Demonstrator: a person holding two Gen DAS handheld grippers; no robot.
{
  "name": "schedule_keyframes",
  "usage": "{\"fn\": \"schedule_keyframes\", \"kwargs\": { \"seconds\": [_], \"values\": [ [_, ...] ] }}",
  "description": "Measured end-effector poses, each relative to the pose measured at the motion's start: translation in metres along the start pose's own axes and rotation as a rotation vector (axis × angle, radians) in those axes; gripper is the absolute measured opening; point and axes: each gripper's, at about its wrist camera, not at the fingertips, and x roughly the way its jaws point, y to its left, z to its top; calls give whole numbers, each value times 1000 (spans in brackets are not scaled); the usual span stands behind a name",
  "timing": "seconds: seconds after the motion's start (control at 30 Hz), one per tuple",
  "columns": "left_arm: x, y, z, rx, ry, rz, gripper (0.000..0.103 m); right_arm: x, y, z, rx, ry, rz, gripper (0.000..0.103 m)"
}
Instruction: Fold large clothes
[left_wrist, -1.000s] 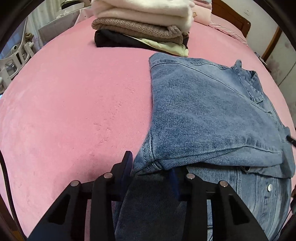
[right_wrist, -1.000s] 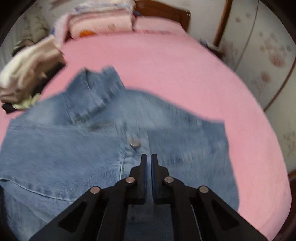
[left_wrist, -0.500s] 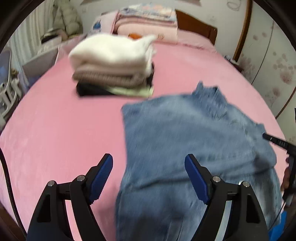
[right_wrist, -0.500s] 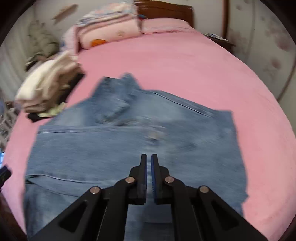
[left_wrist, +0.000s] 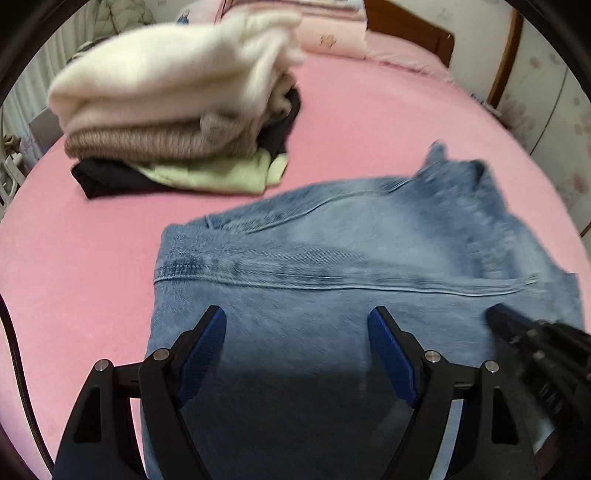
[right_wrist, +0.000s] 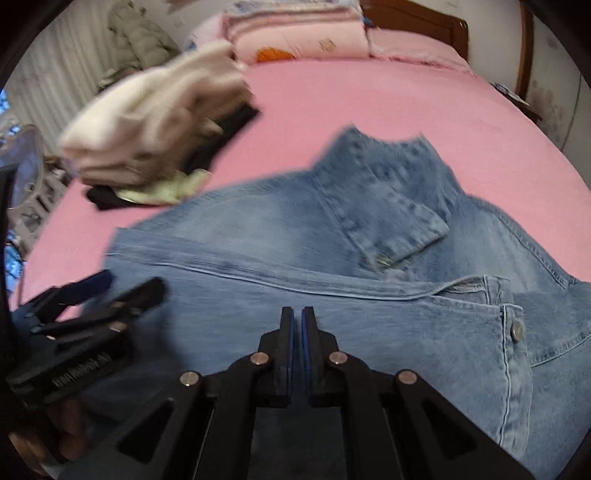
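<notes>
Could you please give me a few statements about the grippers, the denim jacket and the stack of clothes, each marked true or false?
1. The left gripper is open above the denim jacket. True.
2. The right gripper grips a white sweater. False: it is shut with no sweater between its fingers.
3. The stack of folded clothes rests on the jacket. False: it lies apart on the pink bedspread.
4. The jacket's collar points towards the headboard. True.

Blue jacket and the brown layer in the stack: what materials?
Jacket: looks like washed denim, matte, with faded patches, stitched seams and a metal button. Brown layer: probably ribbed knit, wool or acrylic, given its ridged texture; blur leaves the fibre open.
</notes>
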Motion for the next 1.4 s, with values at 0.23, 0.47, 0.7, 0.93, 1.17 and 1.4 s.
{"fn": "schedule_keyframes", "kwargs": {
  "seconds": [0.23, 0.47, 0.7, 0.93, 1.17, 1.4],
  "values": [
    [17, 15, 1, 29, -12, 32, 83, -6, -77, -7, 33, -22, -116, 0],
    [16, 27, 3, 22, 16, 25, 85, -34, -130, -30, 157, -16, -81, 1],
    [-25, 28, -8, 25, 24, 5, 85, -77, -107, -54, 161, -46, -21, 7],
    [-79, 19, -29, 61, 24, -40, 94, -122, -80, -59, 157, -71, 40, 13],
    [-141, 3, -34, 91, -6, -123, 94, -171, -57, -56, 124, -131, 14, 19],
    [-223, -14, -52, 138, -195, -116, 94, -225, -47, -65, 122, -203, -31, 22]
  ]
}}
